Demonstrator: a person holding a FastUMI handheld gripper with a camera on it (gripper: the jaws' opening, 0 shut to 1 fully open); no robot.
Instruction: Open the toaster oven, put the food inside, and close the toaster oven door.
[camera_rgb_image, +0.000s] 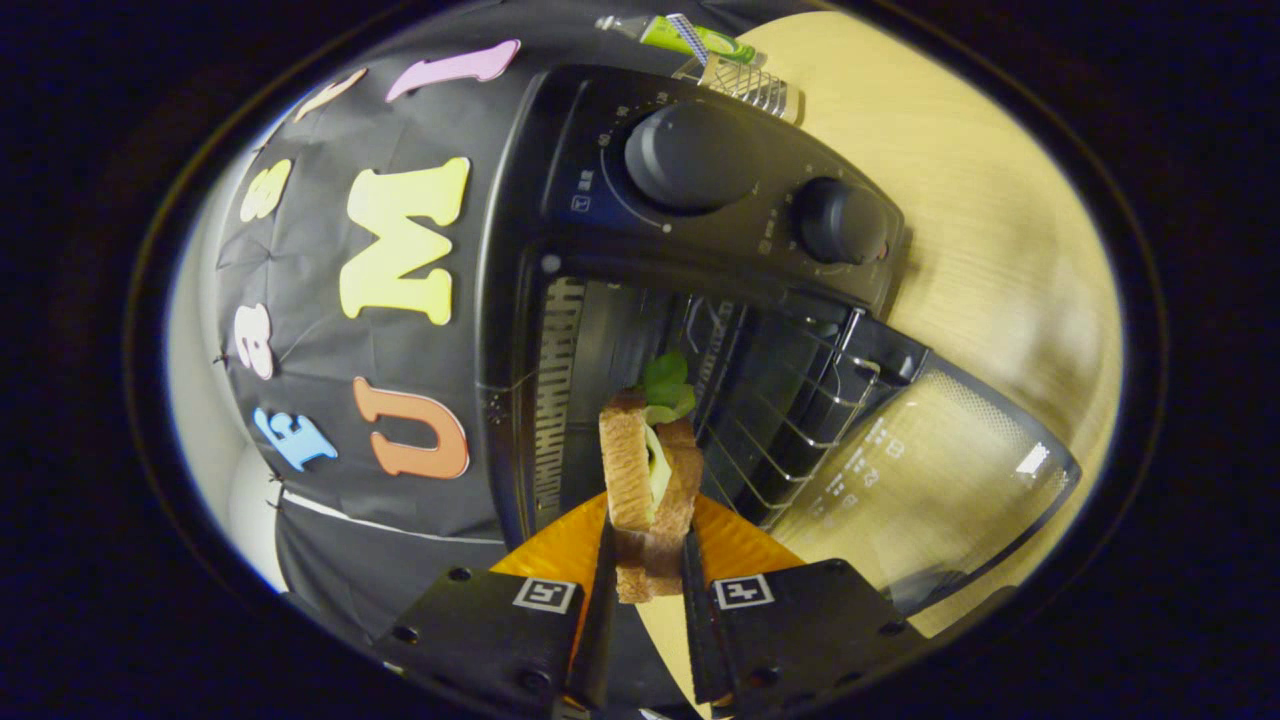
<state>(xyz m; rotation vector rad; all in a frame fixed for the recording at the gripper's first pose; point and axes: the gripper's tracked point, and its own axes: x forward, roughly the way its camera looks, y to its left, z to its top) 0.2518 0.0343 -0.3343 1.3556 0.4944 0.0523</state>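
gripper (648, 572) clamps sandwich (648, 480) | toaster oven (700, 300) door (930, 490) open, cavity seemingly clear

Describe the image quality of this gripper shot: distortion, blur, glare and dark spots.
Gripper view: heavy fisheye bending curves the toaster oven and its open glass door; the wooden table looks smeared, likely motion blur; the oven cavity is dim, with the rack faintly lit; the sandwich, gripped by the gripper, is fairly sharp; no strong glare.

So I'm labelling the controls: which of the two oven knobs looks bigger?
The knob nearer the booth wall, with dial markings around it; the other knob sits toward the wooden table side.
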